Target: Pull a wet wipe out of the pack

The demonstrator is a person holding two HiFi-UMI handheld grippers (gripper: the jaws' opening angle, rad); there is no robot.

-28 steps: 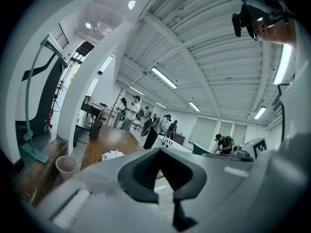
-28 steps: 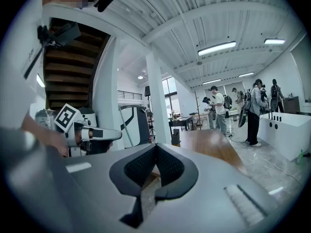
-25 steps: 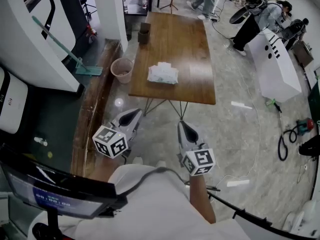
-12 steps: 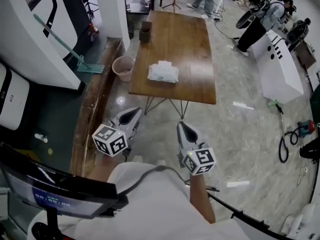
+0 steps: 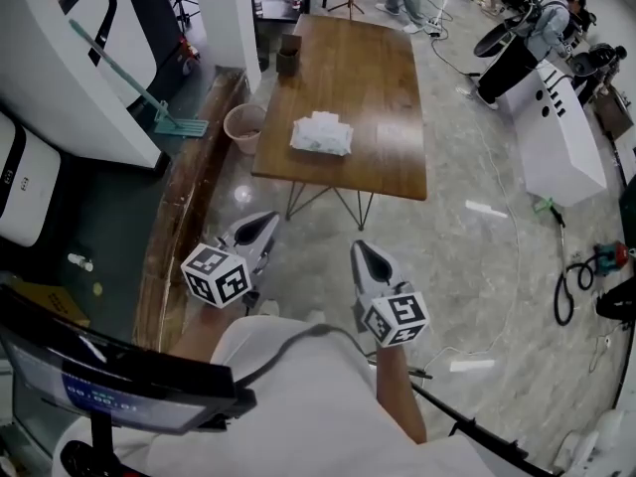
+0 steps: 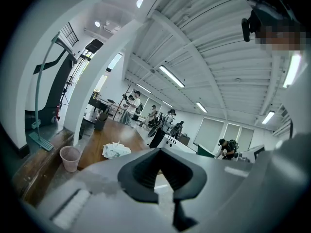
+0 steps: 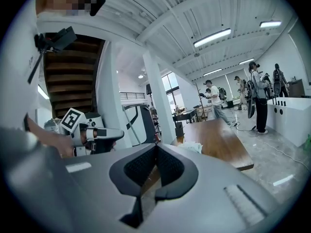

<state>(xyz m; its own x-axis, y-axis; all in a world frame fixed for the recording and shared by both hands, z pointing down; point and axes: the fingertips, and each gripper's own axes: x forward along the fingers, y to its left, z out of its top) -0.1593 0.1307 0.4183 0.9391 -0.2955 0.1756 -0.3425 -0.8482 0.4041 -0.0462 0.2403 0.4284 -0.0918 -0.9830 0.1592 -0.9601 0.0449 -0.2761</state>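
While left hand-held gripper (image 5: 266, 223) and right hand-held gripper (image 5: 360, 252) hang clenched empty, wet wipe pack (image 5: 321, 134) lies well ahead

Bare floor (image 5: 328, 232) lies open from the left gripper (image 5: 273, 221) and right gripper (image 5: 359, 248) to the wooden table (image 5: 383, 87) at 12 o'clock, whose near edge and thin legs (image 5: 333, 205) come first. On its top stand the wet wipe pack (image 5: 321, 134) and, at the far left corner, a dark box (image 5: 288, 58). At 11 o'clock a pink bin (image 5: 243, 127), a wooden ledge (image 5: 184, 217) and a white pillar (image 5: 224, 18) close the left side.
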